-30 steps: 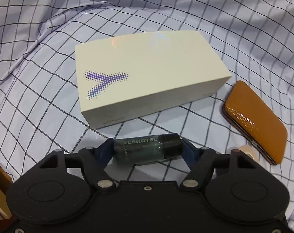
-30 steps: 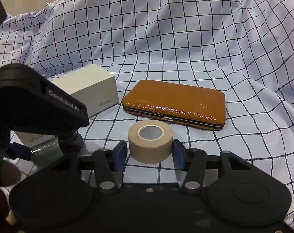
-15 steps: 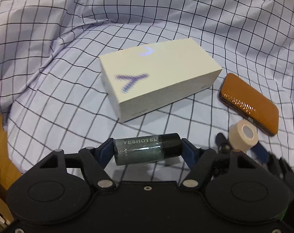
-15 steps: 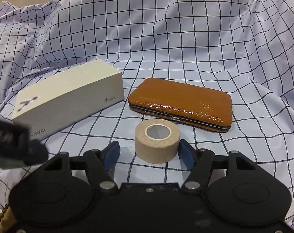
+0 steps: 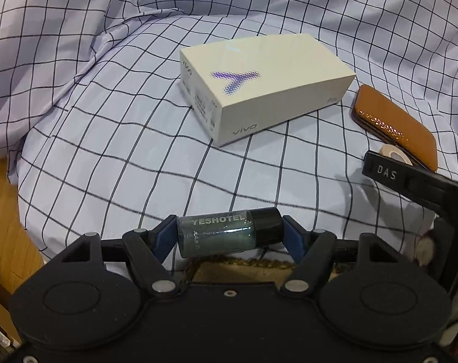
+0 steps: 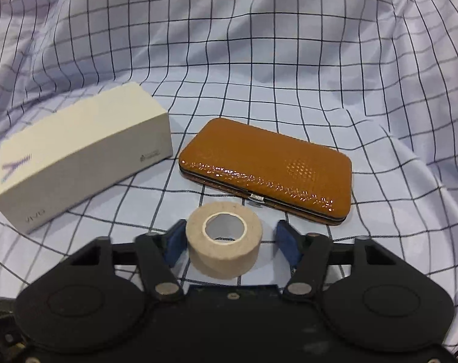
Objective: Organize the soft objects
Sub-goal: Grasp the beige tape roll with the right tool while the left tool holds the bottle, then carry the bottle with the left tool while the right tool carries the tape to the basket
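My left gripper (image 5: 229, 237) is shut on a small dark bottle (image 5: 217, 237) with a black cap, held crosswise above the checked cloth (image 5: 108, 121). A beige tape roll (image 6: 226, 257) stands on its end on the cloth between the jaws of my right gripper (image 6: 231, 237). Those jaws are closing. The left pad (image 6: 176, 243) is against the roll, while a gap shows at the right pad (image 6: 286, 246). In the left wrist view only the top of the tape roll (image 5: 392, 155) shows, behind the other tool's black housing (image 5: 410, 178).
A white phone box (image 5: 268, 81) (image 6: 83, 154) lies on the cloth, with a glossy brown clasp case (image 5: 395, 127) (image 6: 268, 169) to its right, just behind the tape. Cloth folds rise at the back. Wooden floor (image 5: 2, 211) shows at the left. A woven brown edge (image 5: 244, 267) lies under the bottle.
The left gripper drew back and left from the box with the bottle still gripped, and has left the right view. The right jaws widened off the tape, then narrowed again.
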`<action>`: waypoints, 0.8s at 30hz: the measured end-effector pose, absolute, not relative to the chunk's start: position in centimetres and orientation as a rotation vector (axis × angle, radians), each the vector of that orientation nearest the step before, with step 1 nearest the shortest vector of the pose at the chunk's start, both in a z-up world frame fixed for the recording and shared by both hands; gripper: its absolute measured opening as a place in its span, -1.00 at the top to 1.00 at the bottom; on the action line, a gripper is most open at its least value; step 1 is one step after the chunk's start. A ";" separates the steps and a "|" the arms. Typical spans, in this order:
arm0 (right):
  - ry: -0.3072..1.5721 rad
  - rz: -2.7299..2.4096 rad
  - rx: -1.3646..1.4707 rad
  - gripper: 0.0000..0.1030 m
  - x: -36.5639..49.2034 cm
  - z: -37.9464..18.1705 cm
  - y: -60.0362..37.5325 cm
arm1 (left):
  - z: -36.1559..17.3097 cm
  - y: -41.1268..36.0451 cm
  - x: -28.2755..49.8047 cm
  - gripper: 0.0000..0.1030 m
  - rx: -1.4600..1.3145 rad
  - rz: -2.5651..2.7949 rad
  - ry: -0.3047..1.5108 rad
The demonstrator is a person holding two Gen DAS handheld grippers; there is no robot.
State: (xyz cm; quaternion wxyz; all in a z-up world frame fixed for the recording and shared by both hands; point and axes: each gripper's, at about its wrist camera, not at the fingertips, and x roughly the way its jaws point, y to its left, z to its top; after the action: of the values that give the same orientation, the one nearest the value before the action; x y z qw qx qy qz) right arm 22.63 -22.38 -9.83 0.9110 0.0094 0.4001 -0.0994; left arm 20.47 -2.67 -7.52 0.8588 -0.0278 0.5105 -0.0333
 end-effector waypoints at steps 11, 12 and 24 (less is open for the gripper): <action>0.777 -0.169 0.057 0.09 20.0 -6.2 -21.6 | -6.4 -1.2 17.6 -0.31 -0.076 -0.116 1.043; 0.764 -0.162 0.070 0.09 19.3 -5.4 -21.6 | -6.2 -1.0 17.2 -0.31 -0.080 -0.118 1.039; 0.635 -0.075 0.221 0.08 7.2 1.5 -20.8 | -4.2 0.3 10.7 -0.31 -0.095 -0.134 0.983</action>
State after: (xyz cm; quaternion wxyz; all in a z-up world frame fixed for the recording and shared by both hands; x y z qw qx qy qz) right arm 7.24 -20.83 1.50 0.9433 0.1082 0.3116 -0.0368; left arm 10.72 0.32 -4.18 0.8784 -0.0456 0.4713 -0.0641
